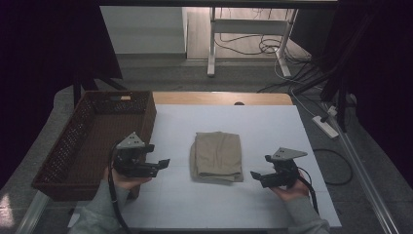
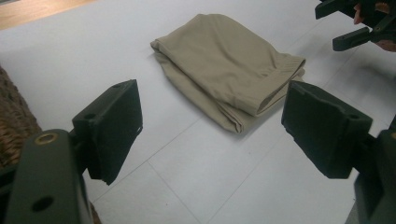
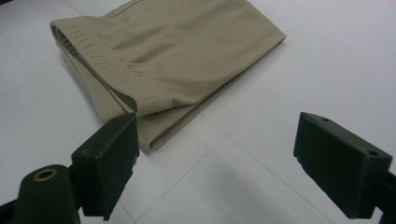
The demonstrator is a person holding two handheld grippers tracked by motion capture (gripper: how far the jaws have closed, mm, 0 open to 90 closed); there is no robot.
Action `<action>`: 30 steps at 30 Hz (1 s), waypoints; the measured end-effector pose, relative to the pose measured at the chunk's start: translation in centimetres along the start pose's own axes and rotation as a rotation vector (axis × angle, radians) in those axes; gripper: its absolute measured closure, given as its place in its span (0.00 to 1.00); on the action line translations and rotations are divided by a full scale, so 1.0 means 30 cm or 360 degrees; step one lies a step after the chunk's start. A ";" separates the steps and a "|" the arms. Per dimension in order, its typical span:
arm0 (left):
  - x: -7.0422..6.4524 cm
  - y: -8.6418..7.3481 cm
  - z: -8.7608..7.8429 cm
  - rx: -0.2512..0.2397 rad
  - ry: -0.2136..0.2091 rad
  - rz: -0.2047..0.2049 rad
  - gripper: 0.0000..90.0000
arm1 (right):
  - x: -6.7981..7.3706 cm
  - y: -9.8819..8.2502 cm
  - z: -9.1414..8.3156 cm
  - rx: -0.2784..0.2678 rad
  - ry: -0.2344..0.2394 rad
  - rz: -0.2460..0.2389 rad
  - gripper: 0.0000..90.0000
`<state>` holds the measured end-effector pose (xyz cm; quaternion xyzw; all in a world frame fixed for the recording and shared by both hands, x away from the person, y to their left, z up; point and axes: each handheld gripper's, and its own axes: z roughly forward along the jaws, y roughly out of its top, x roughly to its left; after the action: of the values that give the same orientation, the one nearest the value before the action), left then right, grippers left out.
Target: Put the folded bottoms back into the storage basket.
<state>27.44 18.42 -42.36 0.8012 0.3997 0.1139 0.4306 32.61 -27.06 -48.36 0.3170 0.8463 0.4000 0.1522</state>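
Left claw (image 1: pixel 163 163) is wide open w/ nothing between its jaws, just left of the folded beige cloth (image 1: pixel 217 156); right claw (image 1: pixel 255 176) is also wide open and empty, just right of the cloth, not touching it. Cloth lies flat in the middle of the white counter (image 1: pixel 272 131). A brown wicker basket (image 1: pixel 68 146) stands left of the cloth, beyond the left claw.
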 end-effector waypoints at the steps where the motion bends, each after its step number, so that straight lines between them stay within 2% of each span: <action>1: 0.000 0.000 0.000 0.0000 0.0000 0.0000 0.22 | 0.000 0.000 0.000 0.0001 -0.0002 0.0000 0.16; 12: -0.035 0.036 0.060 0.0038 -0.0045 0.0061 0.22 | 0.001 -0.001 0.003 0.0013 -0.0007 -0.0006 0.16; 19: -0.044 0.056 0.088 0.0043 -0.0063 0.0077 0.22 | 0.003 -0.002 0.005 0.0020 -0.0013 -0.0011 0.16; 30: -0.062 0.080 0.168 0.0083 -0.0103 0.0103 0.22 | 0.002 -0.003 0.006 0.0031 -0.0017 -0.0015 0.16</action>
<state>30.19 13.28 -43.23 0.8280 0.3621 0.0913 0.4184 32.62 -26.94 -48.54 0.3166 0.8508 0.3894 0.1557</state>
